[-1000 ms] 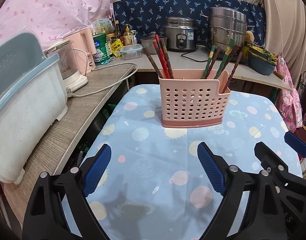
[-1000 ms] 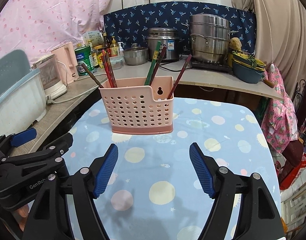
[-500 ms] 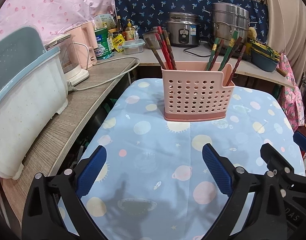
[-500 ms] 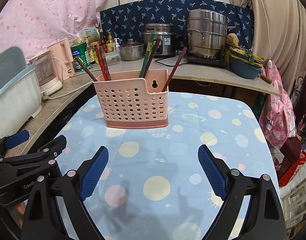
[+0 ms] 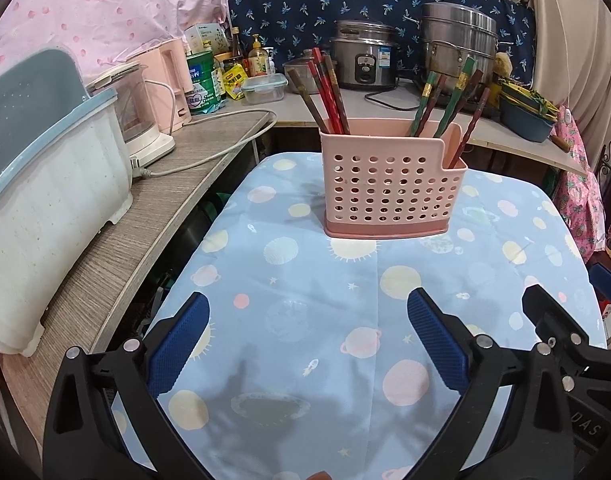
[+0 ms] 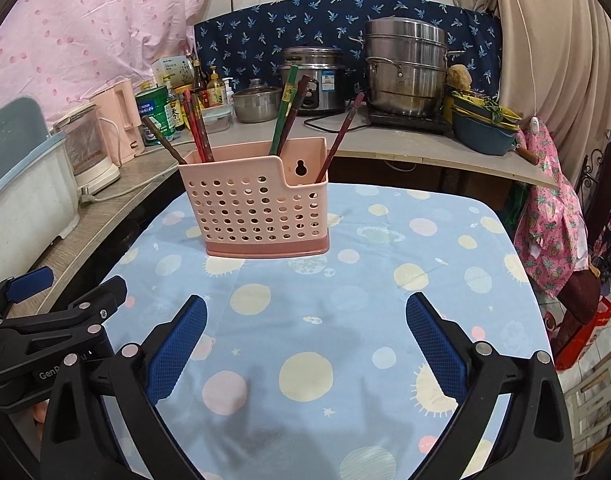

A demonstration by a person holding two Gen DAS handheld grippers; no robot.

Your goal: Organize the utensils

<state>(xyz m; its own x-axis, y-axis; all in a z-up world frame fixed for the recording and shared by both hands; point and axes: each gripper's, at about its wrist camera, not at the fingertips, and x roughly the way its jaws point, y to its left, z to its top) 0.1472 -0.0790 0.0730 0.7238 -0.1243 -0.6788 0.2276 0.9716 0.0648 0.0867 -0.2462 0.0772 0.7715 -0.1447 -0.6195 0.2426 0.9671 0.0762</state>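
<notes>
A pink perforated utensil holder (image 5: 389, 188) stands upright on the blue planet-print tablecloth (image 5: 305, 288); it also shows in the right wrist view (image 6: 261, 212). Several red and brown chopsticks (image 5: 325, 88) lean in its left side, green and dark ones (image 5: 449, 96) in its right side. My left gripper (image 5: 305, 344) is open and empty, low over the near part of the table. My right gripper (image 6: 305, 348) is open and empty, beside the left one and well short of the holder.
A wooden counter (image 5: 117, 256) runs along the left with a white-and-blue bin (image 5: 45, 184), a kettle and jars. At the back are a rice cooker (image 5: 365, 60) and steel pots (image 5: 457, 44). A pink floral cloth (image 6: 553, 216) hangs at the right.
Both grippers have drawn back from the holder and opened a little wider; the holder and chopsticks have not moved.
</notes>
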